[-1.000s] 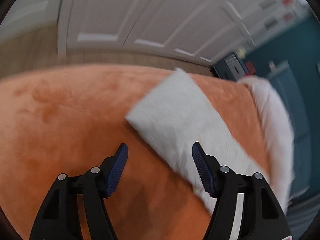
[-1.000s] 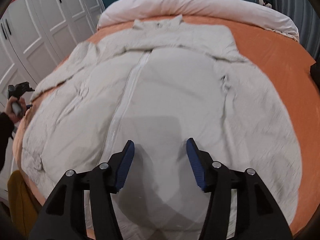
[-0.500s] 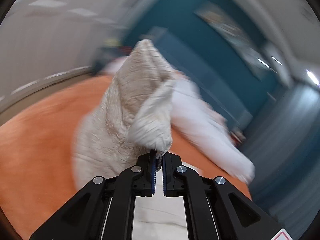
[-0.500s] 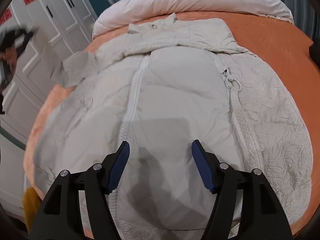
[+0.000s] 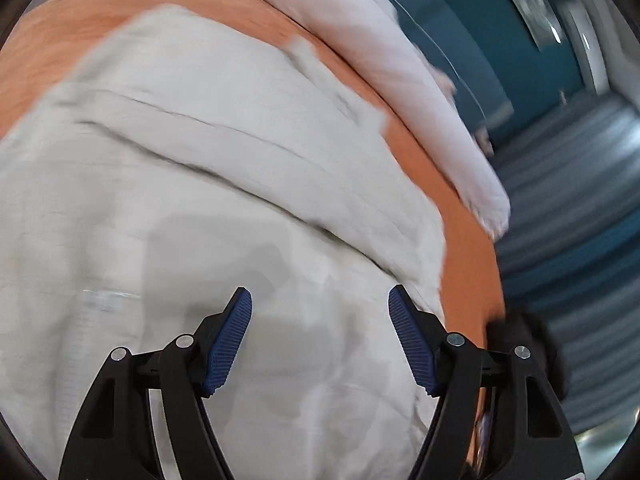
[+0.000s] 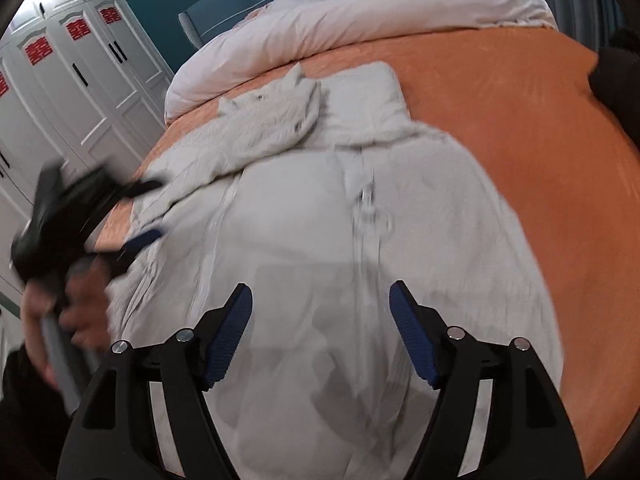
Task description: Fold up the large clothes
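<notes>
Right wrist | coat (image 6: 312, 240) under both spread, empty grippers (image 6: 320, 332) (image 5: 320, 340); sleeve apparently folded across | jaws just widened

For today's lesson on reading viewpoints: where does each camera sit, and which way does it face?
Left wrist: on the left tongs, open, looking down at the pale coat on the orange bed.
Right wrist: on the right tongs, open, facing up the coat toward the white duvet; the left hand shows.
Shared: coat, bed, duvet.
</notes>
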`<action>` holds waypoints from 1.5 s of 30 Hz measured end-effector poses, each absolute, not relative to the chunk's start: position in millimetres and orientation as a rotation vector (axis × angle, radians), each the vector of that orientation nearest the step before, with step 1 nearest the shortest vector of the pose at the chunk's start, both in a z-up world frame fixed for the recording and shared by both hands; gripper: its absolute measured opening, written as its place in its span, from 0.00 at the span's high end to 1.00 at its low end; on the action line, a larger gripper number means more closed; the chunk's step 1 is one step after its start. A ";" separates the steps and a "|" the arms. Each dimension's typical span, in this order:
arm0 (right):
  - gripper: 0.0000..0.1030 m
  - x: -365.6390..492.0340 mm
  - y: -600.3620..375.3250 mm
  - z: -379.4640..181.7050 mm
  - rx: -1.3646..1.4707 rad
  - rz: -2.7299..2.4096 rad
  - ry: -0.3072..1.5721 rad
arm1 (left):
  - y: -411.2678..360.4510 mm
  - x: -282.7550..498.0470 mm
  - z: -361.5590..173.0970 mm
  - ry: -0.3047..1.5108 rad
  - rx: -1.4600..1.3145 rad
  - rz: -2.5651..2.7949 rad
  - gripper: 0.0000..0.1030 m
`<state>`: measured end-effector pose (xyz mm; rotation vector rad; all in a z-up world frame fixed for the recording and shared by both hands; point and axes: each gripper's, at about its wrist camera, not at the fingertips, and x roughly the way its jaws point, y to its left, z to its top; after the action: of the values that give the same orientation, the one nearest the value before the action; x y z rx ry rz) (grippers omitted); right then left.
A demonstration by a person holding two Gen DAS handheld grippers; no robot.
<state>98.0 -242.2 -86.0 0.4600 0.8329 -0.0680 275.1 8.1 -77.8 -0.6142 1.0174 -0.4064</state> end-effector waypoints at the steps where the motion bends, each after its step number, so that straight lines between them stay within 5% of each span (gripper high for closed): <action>1: 0.33 109.9 -247.1 -83.3 0.467 -0.060 0.822 | 22.1 274.9 -73.8 0.995 -0.611 -0.364 0.34; 11: 0.29 267.7 -276.8 -95.2 0.633 -0.097 0.806 | 148.9 344.6 -72.2 0.888 -0.555 -0.057 0.36; 13: 0.46 299.8 -271.3 -111.3 0.668 -0.079 0.875 | 150.3 347.8 -77.5 0.905 -0.533 -0.042 0.39; 14: 0.80 313.0 -268.3 -116.8 0.666 -0.062 0.916 | 151.3 344.7 -81.0 0.908 -0.524 -0.047 0.43; 15: 0.92 324.4 -262.8 -114.0 0.650 -0.036 0.934 | 146.1 352.0 -85.5 0.912 -0.509 -0.048 0.44; 17: 0.96 319.0 -255.3 -72.7 0.609 0.030 0.761 | 138.7 363.4 -88.0 0.909 -0.478 -0.046 0.44; 21: 0.96 295.0 -248.3 -23.5 0.487 0.055 0.544 | 132.3 375.4 -104.1 0.907 -0.388 -0.019 0.47; 25: 0.95 328.3 -268.2 -135.2 0.461 -0.083 0.884 | 125.1 385.8 -150.8 0.979 -0.296 0.024 0.45; 27: 0.95 323.0 -271.8 -152.5 0.510 -0.052 0.859 | 125.0 379.8 -156.6 0.938 -0.295 0.019 0.43; 32: 0.86 320.4 -261.0 -134.1 0.459 -0.143 0.857 | 124.0 373.9 -159.5 0.907 -0.269 0.026 0.43; 37: 0.85 298.1 -244.2 -67.8 0.462 -0.200 0.602 | 126.0 366.9 -162.0 0.887 -0.269 0.024 0.43; 45: 0.86 421.3 -81.5 -94.9 0.085 0.234 0.849 | 124.6 363.5 -163.0 0.878 -0.258 0.032 0.43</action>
<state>421.3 -81.5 -94.9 0.0849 0.8489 0.2339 363.5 124.6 -163.0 -0.2578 0.8777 0.0325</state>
